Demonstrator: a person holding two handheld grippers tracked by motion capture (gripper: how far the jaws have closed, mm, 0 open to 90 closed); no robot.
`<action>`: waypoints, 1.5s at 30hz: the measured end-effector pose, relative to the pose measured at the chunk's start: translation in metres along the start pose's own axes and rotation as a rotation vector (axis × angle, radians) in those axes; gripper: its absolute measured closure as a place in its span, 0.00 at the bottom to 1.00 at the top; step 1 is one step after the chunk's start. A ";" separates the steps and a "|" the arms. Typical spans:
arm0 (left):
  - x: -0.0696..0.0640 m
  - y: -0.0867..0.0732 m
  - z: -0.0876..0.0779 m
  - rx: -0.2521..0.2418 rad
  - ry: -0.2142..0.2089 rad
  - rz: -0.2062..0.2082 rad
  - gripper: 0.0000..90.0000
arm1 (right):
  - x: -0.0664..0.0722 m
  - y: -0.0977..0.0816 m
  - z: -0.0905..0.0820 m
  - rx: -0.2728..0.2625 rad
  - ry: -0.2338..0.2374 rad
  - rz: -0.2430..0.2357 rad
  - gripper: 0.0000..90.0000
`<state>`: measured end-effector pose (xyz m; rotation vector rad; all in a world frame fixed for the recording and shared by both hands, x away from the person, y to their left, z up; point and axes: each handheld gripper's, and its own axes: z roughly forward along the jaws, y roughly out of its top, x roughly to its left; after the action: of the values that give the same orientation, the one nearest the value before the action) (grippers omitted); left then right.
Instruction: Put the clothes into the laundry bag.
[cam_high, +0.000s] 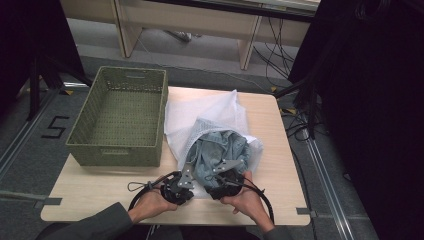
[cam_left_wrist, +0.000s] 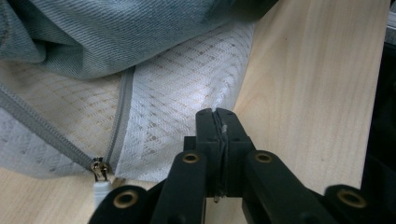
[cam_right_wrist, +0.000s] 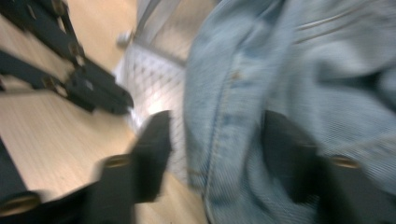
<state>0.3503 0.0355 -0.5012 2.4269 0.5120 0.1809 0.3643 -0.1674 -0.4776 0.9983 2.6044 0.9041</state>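
Left tongs (cam_left_wrist: 218, 122) sit with jaws pressed together, empty, just beside the white mesh laundry bag (cam_left_wrist: 187, 88) near its zipper pull (cam_left_wrist: 99, 169). Right tongs (cam_right_wrist: 215, 140) stand parted around a fold of the denim garment (cam_right_wrist: 280, 70), which spills from the bag on the table (cam_high: 100, 187) beside a green basket (cam_high: 120, 117).
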 end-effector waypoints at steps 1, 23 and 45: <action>0.000 0.000 0.000 0.004 -0.001 0.005 0.98 | 0.003 0.001 0.005 0.021 -0.016 -0.023 0.68; 0.002 -0.004 -0.004 0.007 -0.029 0.008 0.98 | -0.040 0.090 0.071 -0.049 -0.143 0.158 0.69; 0.005 0.010 -0.002 0.011 -0.038 0.016 0.61 | -0.026 0.015 -0.022 -0.065 0.000 0.055 0.45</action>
<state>0.3574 0.0318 -0.4936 2.4405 0.4776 0.1386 0.3829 -0.1860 -0.4519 1.0578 2.5420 0.9949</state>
